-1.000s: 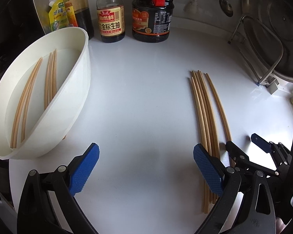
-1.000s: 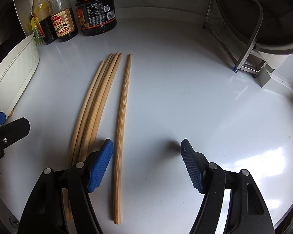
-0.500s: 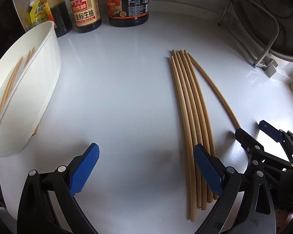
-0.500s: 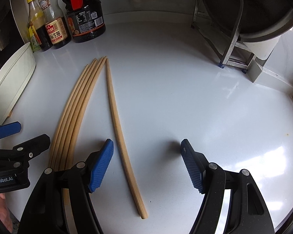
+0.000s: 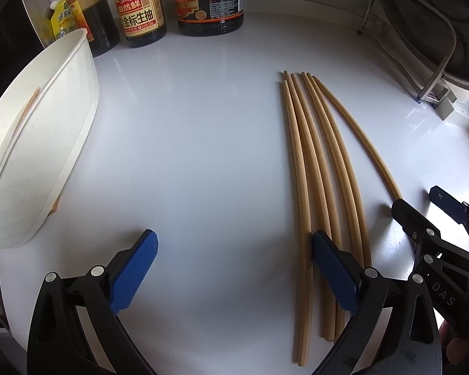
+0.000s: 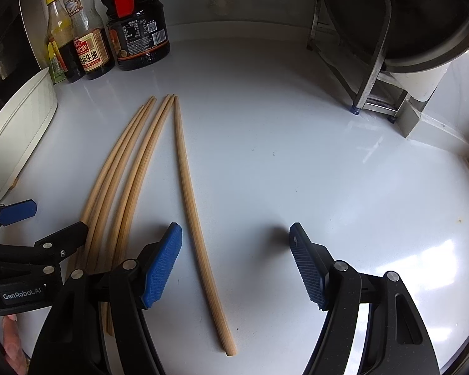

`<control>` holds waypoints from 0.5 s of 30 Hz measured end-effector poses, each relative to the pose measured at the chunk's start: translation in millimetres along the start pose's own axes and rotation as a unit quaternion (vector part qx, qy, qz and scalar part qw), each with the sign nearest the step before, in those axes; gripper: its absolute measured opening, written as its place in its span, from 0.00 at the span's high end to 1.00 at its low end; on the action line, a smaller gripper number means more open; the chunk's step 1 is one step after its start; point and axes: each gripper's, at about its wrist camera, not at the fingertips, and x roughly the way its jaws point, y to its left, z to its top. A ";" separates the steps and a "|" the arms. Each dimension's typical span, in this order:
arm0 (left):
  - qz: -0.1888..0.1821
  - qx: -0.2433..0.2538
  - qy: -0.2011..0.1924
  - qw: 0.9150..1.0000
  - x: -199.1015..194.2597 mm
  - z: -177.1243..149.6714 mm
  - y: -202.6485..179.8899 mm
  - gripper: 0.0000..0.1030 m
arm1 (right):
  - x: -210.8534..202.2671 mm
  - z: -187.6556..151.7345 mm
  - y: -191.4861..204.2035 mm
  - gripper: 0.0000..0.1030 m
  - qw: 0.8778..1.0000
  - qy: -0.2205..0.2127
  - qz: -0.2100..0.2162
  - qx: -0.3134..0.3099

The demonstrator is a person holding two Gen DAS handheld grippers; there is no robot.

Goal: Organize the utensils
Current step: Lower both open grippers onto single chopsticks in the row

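Several wooden chopsticks (image 5: 315, 187) lie side by side on the white counter, with one more chopstick (image 6: 197, 218) a little apart on their right. My left gripper (image 5: 234, 240) is open just above the counter. Its right finger lies over the bundle, and the leftmost stick sits just inside the jaws. My right gripper (image 6: 234, 229) is open around the lone chopstick, which lies close to its left pad without touching it. A white oval container (image 5: 47, 143) at the left holds a chopstick (image 5: 28, 109). Each gripper shows in the other's view: the right gripper (image 5: 417, 198), the left gripper (image 6: 56, 217).
Three dark sauce bottles (image 5: 140, 3) and a yellow pouch stand along the back edge. A metal rack (image 6: 369, 72) with a large round pot (image 6: 422, 31) stands at the back right. A person's fingertip (image 6: 11, 340) shows at the bottom left.
My left gripper moved right and down, so its right finger now overlaps the bundle and the container sits further left in view. The bundle has spread slightly. The right gripper shifted a little.
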 end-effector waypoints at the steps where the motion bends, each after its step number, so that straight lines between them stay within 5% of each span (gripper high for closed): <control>1: 0.001 -0.002 -0.001 1.000 0.4 0.8 0.6 0.05 | 0.2 0.5 0.9 0.34 1.000 -0.001 0.001 -0.002; 9: 0.003 -0.007 -0.007 1.000 2.5 7.4 -0.6 0.07 | 2.8 5.6 9.1 0.40 1.000 -0.011 0.013 -0.025; 15: -0.007 0.017 -0.029 0.999 -5.1 5.9 -9.8 0.34 | 1.3 8.2 19.8 0.71 0.998 -0.010 0.023 -0.051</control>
